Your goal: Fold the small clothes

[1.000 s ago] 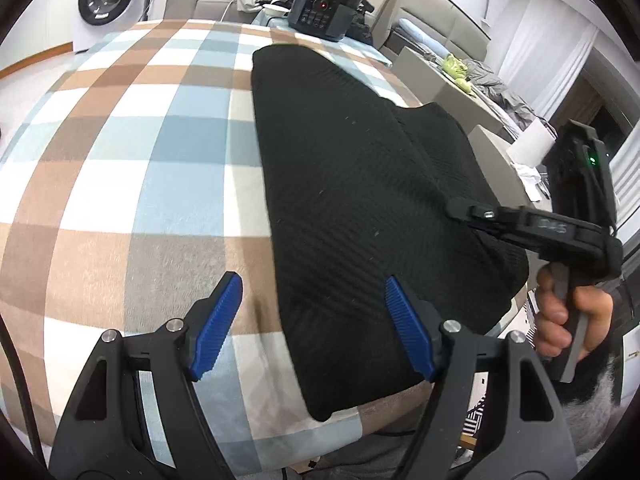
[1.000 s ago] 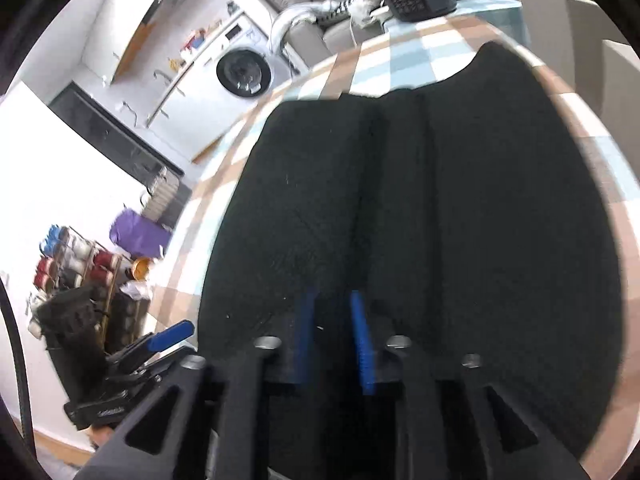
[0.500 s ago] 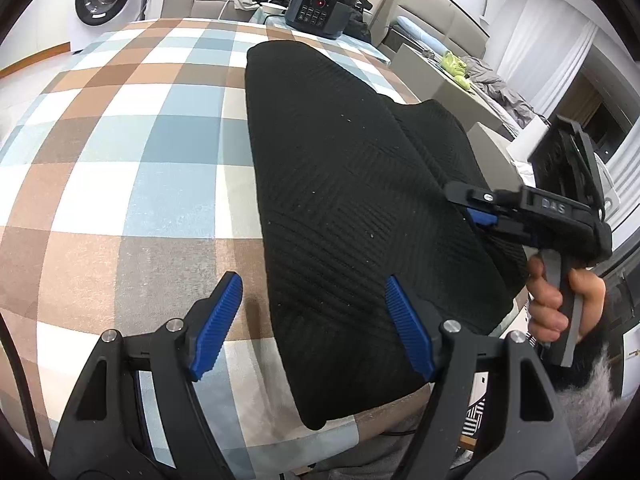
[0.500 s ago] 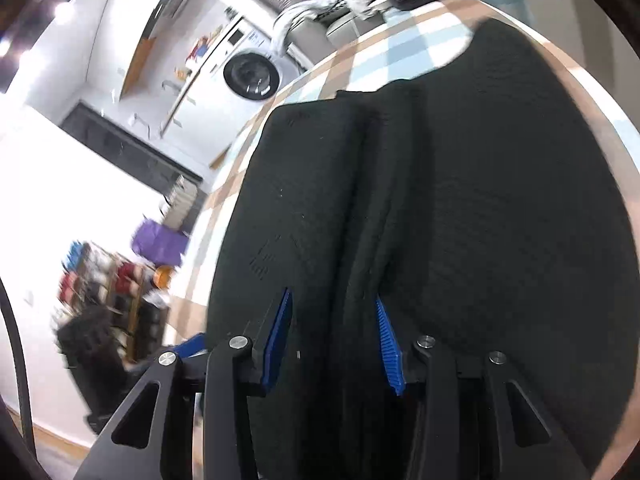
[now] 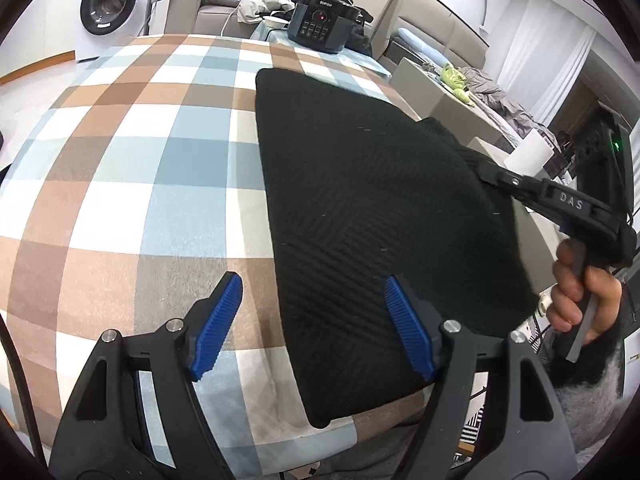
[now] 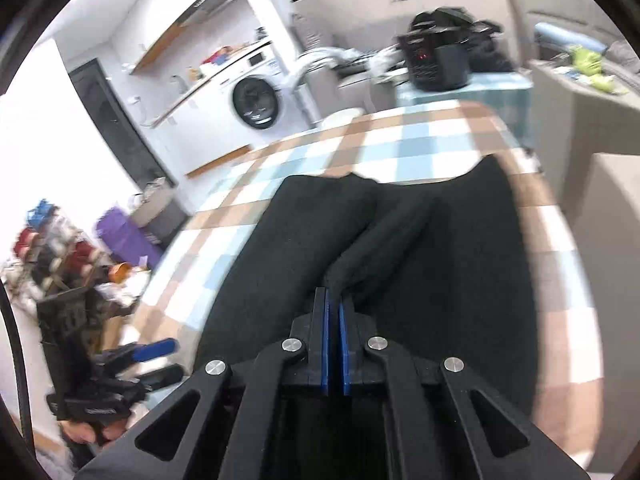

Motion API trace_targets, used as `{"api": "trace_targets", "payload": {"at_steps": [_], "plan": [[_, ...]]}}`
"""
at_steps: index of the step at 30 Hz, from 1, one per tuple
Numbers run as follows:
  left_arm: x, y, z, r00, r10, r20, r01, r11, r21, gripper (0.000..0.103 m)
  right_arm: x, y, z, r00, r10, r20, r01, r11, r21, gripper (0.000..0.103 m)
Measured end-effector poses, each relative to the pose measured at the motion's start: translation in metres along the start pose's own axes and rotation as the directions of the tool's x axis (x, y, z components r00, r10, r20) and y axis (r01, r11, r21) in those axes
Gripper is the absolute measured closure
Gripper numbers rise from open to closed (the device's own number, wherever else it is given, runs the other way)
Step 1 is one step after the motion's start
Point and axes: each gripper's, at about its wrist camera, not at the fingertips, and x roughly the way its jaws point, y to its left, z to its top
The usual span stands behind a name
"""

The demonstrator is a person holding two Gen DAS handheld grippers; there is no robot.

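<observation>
A black knitted garment (image 5: 368, 208) lies flat on the checked tablecloth (image 5: 152, 184). In the left wrist view my left gripper (image 5: 312, 284) is open, its blue pads astride the garment's near left edge without touching it. My right gripper (image 5: 486, 170), held by a hand (image 5: 576, 292), is shut on the garment's right edge and lifts it off the table. From the right wrist camera, the right gripper (image 6: 334, 300) has its pads pressed together on a raised ridge of the black garment (image 6: 460, 280). The left gripper (image 6: 160, 360) shows at the lower left there.
A dark electric cooker (image 5: 322, 26) stands at the table's far end, with a sofa and loose clothes behind it. A washing machine (image 5: 108, 4) stands at the back left. Grey boxes (image 5: 436, 84) sit beyond the table's right edge.
The right gripper's jaws went from open around a fold of the garment to shut on it, and the gripper rose, pulling the right edge up. The left gripper stayed still and open.
</observation>
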Motion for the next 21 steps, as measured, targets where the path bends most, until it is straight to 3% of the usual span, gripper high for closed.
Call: {"api": "trace_targets", "payload": {"at_steps": [3, 5, 6, 7, 9, 13, 16, 17, 18, 21], "plan": [[0.008, -0.001, 0.0, 1.0, 0.01, -0.023, -0.01, 1.0, -0.005, 0.031, 0.018, -0.027, -0.012, 0.998, 0.019, -0.065, -0.012, 0.995, 0.1, 0.097], [0.011, -0.003, -0.001, 0.999, 0.009, -0.04, -0.009, 1.0, -0.008, 0.031, 0.032, -0.044, -0.018, 0.989, -0.006, -0.149, 0.029, 0.988, 0.153, 0.095], [0.011, -0.004, -0.002, 0.999, 0.012, -0.039, -0.012, 1.0, -0.004, 0.031, 0.035, -0.049, -0.021, 0.987, 0.005, -0.16, 0.023, 0.984, 0.174, 0.089], [0.011, -0.004, -0.003, 0.999, 0.015, -0.036, -0.015, 1.0, -0.002, 0.031, 0.035, -0.055, -0.023, 0.987, 0.021, -0.161, 0.011, 0.98, 0.2, 0.078], [0.011, -0.003, -0.005, 0.999, 0.015, -0.036, -0.015, 1.0, -0.002, 0.031, 0.036, -0.064, -0.023, 0.986, 0.092, -0.142, -0.055, 0.967, 0.25, 0.07], [0.015, 0.0, -0.008, 0.998, 0.02, -0.054, -0.021, 1.0, -0.019, 0.031, 0.051, -0.07, -0.011, 0.983, 0.126, -0.132, -0.083, 0.952, 0.294, 0.067], [0.013, 0.002, -0.007, 0.999, 0.02, -0.047, -0.021, 1.0, -0.02, 0.031, 0.065, -0.071, 0.005, 0.985, 0.104, -0.136, -0.061, 0.954, 0.293, 0.069], [0.013, 0.002, -0.007, 0.999, 0.019, -0.044, -0.02, 1.0, -0.022, 0.031, 0.073, -0.07, 0.011, 0.987, 0.079, -0.138, -0.037, 0.958, 0.284, 0.075], [0.013, 0.004, -0.006, 0.999, 0.022, -0.043, -0.023, 0.999, -0.025, 0.031, 0.074, -0.069, 0.015, 0.989, 0.051, -0.137, -0.013, 0.964, 0.267, 0.096], [0.013, 0.009, -0.005, 0.999, 0.027, -0.043, -0.029, 0.999, -0.039, 0.031, 0.064, -0.05, 0.033, 0.998, -0.001, -0.069, 0.01, 0.99, 0.14, 0.099]]}}
